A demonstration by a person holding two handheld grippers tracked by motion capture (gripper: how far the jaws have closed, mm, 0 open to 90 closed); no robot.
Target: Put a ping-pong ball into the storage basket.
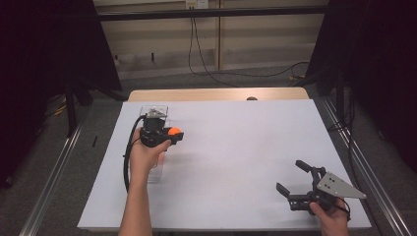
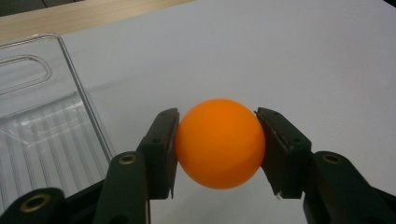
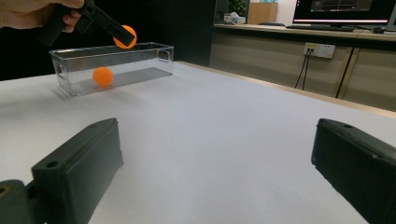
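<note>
**Second ball in transit, one already binned**

I have the left claw (image 2: pixel 217 144) pinching an orange ball (image 2: pixel 218 143), one pad pressed to each side of it. The grip sits across the ball's middle and looks square; nothing suggests slip. In the high view I see the left claw (image 1: pixel 173 133) carried above the white desk (image 1: pixel 236 162), the ball (image 1: pixel 174 132) at its tip, just beside the right wall of the clear bin (image 1: pixel 153 110).

From the right gripper view the held ball (image 3: pixel 125 36) hangs at about the bin's rim level, at the long wall nearer this camera. I cannot tell from that angle whether it is over the opening or just outside it; the left gripper view puts the bin (image 2: pixel 42 121) off to one side of the jaws, so I judge it not yet over the opening.

Container check: the clear bin (image 3: pixel 112 65) holds one loose orange ball (image 3: pixel 102 76) resting on its floor toward one end. I see nothing else inside.

My right claw (image 1: pixel 295 179) is spread wide and empty, resting low near the desk's right front corner, well apart from the bin.

Status, as I judge it: one ball deposited, a second lifted and brought to the bin. Remaining: shift it over the opening and release.
</note>
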